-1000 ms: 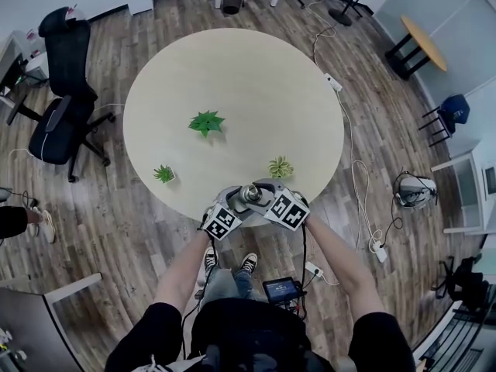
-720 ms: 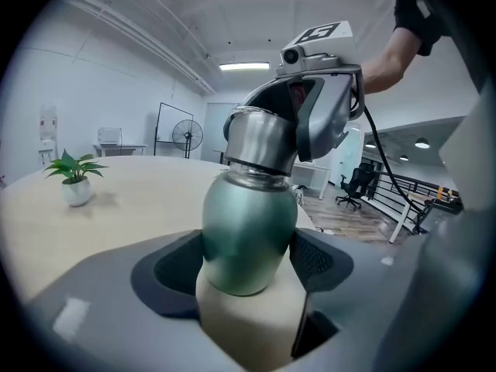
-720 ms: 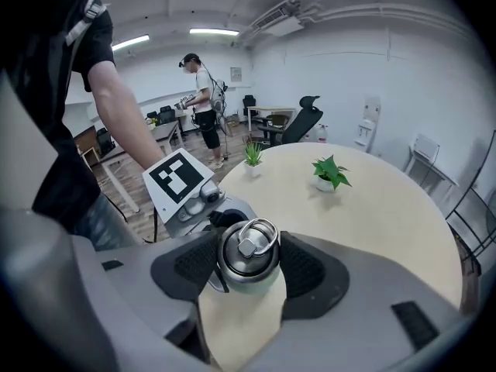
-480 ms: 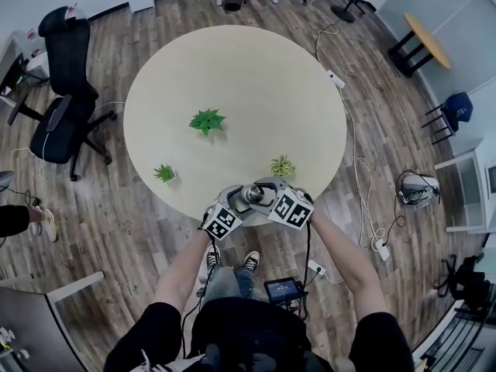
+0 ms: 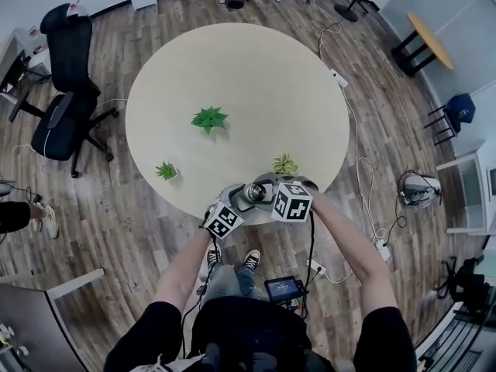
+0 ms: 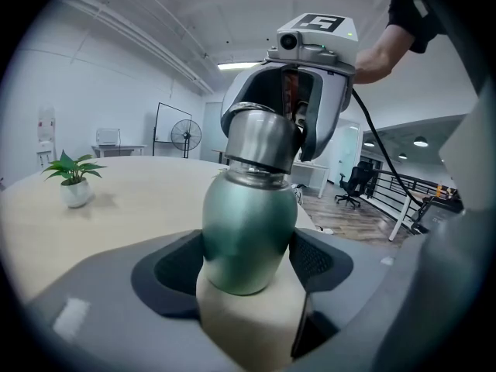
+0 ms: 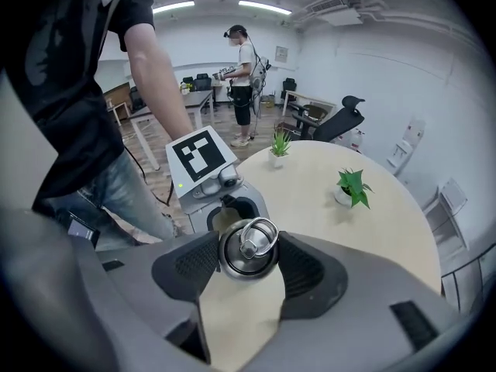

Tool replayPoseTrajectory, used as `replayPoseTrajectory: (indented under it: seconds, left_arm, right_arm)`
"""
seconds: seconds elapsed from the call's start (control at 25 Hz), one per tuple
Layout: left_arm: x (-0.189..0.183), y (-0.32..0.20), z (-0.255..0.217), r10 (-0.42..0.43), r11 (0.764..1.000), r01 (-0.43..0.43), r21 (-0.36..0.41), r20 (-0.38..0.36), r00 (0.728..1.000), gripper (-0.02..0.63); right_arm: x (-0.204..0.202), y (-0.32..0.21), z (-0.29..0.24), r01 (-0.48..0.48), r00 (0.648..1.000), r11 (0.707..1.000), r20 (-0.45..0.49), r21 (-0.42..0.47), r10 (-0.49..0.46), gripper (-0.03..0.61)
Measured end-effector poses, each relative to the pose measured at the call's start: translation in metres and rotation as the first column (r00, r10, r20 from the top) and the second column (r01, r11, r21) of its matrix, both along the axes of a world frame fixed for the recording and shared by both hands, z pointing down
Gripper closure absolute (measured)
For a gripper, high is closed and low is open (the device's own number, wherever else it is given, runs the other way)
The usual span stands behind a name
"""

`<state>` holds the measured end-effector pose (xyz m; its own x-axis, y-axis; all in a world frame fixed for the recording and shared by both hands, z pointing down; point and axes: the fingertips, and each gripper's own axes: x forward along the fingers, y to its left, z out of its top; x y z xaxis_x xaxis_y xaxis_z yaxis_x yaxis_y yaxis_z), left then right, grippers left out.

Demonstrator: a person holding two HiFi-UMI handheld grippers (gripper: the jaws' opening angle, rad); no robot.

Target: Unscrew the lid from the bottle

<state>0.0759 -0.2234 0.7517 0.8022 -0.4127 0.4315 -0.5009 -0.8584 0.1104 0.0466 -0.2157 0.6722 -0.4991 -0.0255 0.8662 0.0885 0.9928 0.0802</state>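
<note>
3 potted plants point(image 5: 208, 119), 1 bottle point(image 6: 248, 231) w/ 1 lid point(image 7: 248, 248), 2 tongs (L point(image 6: 249, 266), R point(image 7: 246, 256)), 1 rd table point(image 5: 256, 76).

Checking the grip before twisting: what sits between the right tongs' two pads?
The steel screw lid: both pads of the right tongs press on it, shown in the right gripper view.

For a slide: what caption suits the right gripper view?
Right gripper grips the silver ring-topped metal lid; left gripper holds the green metal bottle beneath.
</note>
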Motion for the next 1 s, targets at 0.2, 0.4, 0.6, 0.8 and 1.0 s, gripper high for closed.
replayPoseTrajectory:
  seconds: [0.2, 0.4, 0.6, 0.8, 1.0]
  left_arm:
    - [-0.001, -0.001, 0.002, -0.003, 1.0, 0.003, -0.001, 0.002, 1.0, 0.265]
    - [-0.001, 0.0, 0.0, -0.007, 1.0, 0.007, 0.005, 0.007, 1.0, 0.265]
    - [-0.001, 0.0, 0.0, -0.008, 1.0, 0.008, 0.004, 0.009, 1.0, 0.265]
    - [-0.001, -0.001, 0.0, -0.009, 1.0, 0.009, 0.005, 0.011, 1.0, 0.265]
    - [-0.001, -0.001, 0.001, -0.004, 1.0, 0.004, 0.002, 0.01, 1.0, 0.265]
  right_arm:
    - [-0.002, -0.008, -0.001, -0.236, 0.962, 0.969, 0.123, -0.076, 0.244, 0.318]
    - [-0.003, -0.011, 0.003, -0.576, 0.736, 0.787, 0.28, -0.22, 0.616, 0.249]
    - [0.007, -0.021, -0.001, -0.808, 0.414, 0.542, 0.431, -0.231, 0.801, 0.301]
    - [0.004, -0.021, -0.002, -0.774, 0.481, 0.602, 0.439, -0.195, 0.759, 0.319]
    - [0.0, -0.015, 0.001, -0.517, 0.766, 0.838, 0.343, -0.174, 0.544, 0.321]
